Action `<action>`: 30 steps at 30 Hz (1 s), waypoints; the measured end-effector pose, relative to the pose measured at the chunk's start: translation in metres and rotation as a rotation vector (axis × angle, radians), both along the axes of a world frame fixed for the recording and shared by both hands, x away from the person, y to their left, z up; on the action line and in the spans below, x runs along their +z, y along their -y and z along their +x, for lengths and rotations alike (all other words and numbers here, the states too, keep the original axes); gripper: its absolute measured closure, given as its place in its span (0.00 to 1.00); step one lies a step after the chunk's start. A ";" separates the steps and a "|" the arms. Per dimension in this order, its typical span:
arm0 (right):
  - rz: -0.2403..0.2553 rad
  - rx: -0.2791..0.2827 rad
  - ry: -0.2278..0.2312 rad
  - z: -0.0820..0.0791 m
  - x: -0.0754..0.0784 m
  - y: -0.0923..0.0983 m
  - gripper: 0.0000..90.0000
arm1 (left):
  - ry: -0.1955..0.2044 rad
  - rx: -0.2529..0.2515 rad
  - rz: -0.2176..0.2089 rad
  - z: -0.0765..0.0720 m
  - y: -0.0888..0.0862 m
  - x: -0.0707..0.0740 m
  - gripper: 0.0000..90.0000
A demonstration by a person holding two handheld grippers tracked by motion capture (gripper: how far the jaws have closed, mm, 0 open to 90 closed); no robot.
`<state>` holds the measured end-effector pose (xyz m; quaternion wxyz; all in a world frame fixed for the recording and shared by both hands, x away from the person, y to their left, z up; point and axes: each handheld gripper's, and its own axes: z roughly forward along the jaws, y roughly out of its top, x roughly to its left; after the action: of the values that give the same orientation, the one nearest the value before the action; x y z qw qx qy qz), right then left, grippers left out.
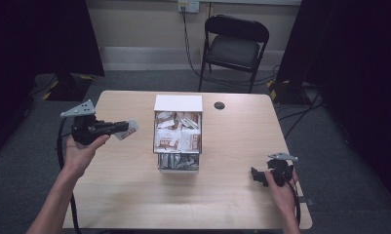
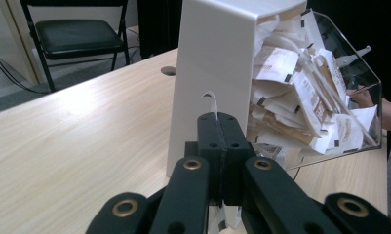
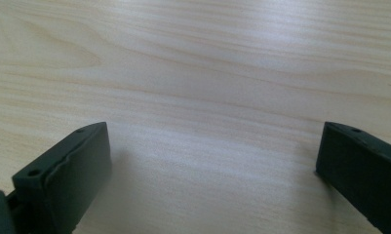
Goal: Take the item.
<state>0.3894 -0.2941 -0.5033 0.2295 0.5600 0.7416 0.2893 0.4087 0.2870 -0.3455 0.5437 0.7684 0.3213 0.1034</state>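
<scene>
Pinching one packet (image 1: 127,130) between closed jaws, the left claw (image 1: 119,127) is hovering left of the single dispenser (image 1: 178,134), whose jumbled packets are overlapping too much to count. The right claw (image 1: 255,175) is resting wide open on the counter (image 1: 232,146), gripping nothing.

Left gripper (image 1: 127,128) clamped and raised, right gripper (image 1: 256,175) spread wide
</scene>
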 end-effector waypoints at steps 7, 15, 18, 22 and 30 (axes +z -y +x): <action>0.000 0.000 0.000 0.000 0.000 0.000 0.00 | -0.048 0.026 0.015 0.005 0.003 -0.015 1.00; 0.000 -0.001 0.000 0.000 0.000 0.000 0.00 | -0.097 0.026 0.052 0.013 0.008 -0.035 1.00; 0.000 0.000 0.000 0.000 0.000 0.000 0.00 | -0.106 0.021 0.064 0.014 0.010 -0.039 1.00; 0.000 0.000 0.000 0.000 0.000 0.000 0.00 | -0.115 0.022 0.064 0.015 0.013 -0.043 1.00; 0.000 0.000 0.000 0.000 0.000 0.000 0.00 | -0.123 -0.009 0.105 0.016 0.026 -0.054 1.00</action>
<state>0.3894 -0.2941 -0.5033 0.2295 0.5600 0.7416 0.2893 0.4247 0.2607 -0.3998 0.4825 0.8021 0.3449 0.0704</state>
